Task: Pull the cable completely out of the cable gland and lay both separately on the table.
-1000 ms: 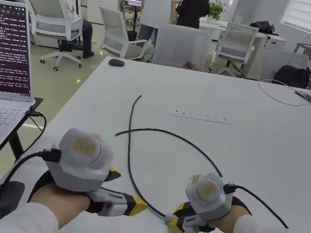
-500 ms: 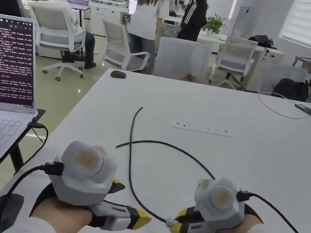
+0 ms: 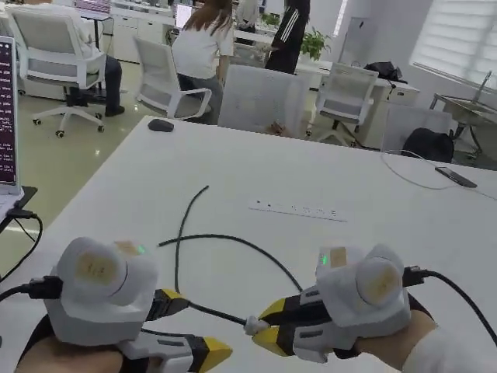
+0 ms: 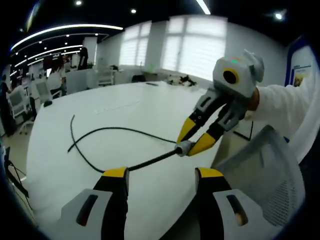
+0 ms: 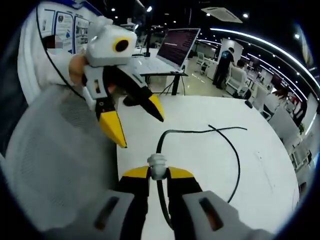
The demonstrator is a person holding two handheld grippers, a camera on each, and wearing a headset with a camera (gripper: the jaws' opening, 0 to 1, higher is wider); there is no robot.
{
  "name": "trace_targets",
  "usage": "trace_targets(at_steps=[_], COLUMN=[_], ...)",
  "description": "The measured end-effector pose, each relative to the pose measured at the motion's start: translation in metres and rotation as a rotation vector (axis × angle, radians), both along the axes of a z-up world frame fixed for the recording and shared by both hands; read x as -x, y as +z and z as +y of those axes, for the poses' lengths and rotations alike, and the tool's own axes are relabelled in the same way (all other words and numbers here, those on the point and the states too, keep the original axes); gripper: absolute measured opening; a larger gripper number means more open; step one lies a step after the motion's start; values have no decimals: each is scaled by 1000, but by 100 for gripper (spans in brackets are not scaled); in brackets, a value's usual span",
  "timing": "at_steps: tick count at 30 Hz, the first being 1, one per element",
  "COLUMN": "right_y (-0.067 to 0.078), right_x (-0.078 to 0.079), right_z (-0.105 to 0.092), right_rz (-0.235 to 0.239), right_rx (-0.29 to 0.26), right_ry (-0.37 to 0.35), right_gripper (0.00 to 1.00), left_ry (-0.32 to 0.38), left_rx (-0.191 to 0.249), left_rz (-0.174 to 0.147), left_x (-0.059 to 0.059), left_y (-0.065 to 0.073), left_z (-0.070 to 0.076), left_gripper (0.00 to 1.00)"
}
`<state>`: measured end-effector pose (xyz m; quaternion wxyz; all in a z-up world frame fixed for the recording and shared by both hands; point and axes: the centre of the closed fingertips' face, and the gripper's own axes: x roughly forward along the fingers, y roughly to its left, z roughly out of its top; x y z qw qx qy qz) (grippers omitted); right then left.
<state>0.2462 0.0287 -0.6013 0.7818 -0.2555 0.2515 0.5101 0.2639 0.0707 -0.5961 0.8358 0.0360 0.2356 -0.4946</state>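
Right tongs (image 3: 265, 325) clamping white cable gland (image 3: 252, 324); left tongs (image 4: 162, 172) gaping apart; black cable (image 3: 210, 235) trailing across desk (image 3: 373, 256).

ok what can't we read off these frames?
- How much cable sits inside the cable gland: right gripper view, the right claw shut on it covers the joint.
- Whether the open left claw touches the cable: left gripper view gives no depth; head view too small there.
- Laptop screen text: head view, cut by the left edge, too small.
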Motion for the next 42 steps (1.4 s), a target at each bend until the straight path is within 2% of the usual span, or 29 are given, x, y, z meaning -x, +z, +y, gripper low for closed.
trace_targets(at_steps=[3,4,7,8,11,12,13,14,16,20,23,24,25,26,27,29,32,37,40,41,42], right_y=[19,22,35,39,48,51,53,55,56,57,55,54,53,53,53,53,54,56,62,66,73], right_x=[8,10,15,17,21,24,25,27,27,30,33,33,33,33,33,34,36,36,36,34,35], right_z=[7,8,10,11,11,11,11,11,10,10,14,13,13,13,13,13,15,15,16,16,15], right_rz=[-58,-66,-107,-123,-148,-159,-168,-184,-202,-207,-221,-226,-234,-233,-233,-230,-229,-214,-179,-182,-164], right_rx=[-3,-4,-7,-5,4,8,12,24,41,46,62,73,81,80,78,63,50,-7,-98,-129,-188], right_ry=[62,72,110,125,148,169,180,197,207,224,250,253,257,257,257,255,256,237,207,197,191], right_gripper=[11,11,11,11,11,11,11,11,11,11,11,11,11,11,11,11,12,12,14,17,19], left_ry=[-12,-22,-53,-56,-89,-109,-138,-148,-189,-224,-256,-251,-248,-230,-225,-230,-241,-250,-261,-265,-271], left_rx=[74,118,224,248,303,319,337,343,341,343,362,354,356,373,382,388,379,352,361,373,376], left_rz=[-29,-31,-10,-8,-33,-33,-18,-9,-17,-36,-26,-22,-11,58,92,115,111,66,44,35,27], left_x=[1,3,9,9,14,19,24,27,33,39,44,43,42,42,42,40,44,44,46,47,48], left_y=[15,22,37,41,53,57,59,60,61,65,67,66,65,63,62,62,64,65,69,73,74], left_z=[-4,-8,-14,-15,-18,-21,-25,-27,-31,-35,-39,-39,-39,-38,-37,-36,-35,-34,-34,-33,-33], left_gripper=[52,51,46,45,43,41,39,37,29,22,17,16,16,16,16,16,15,15,15,15,14])
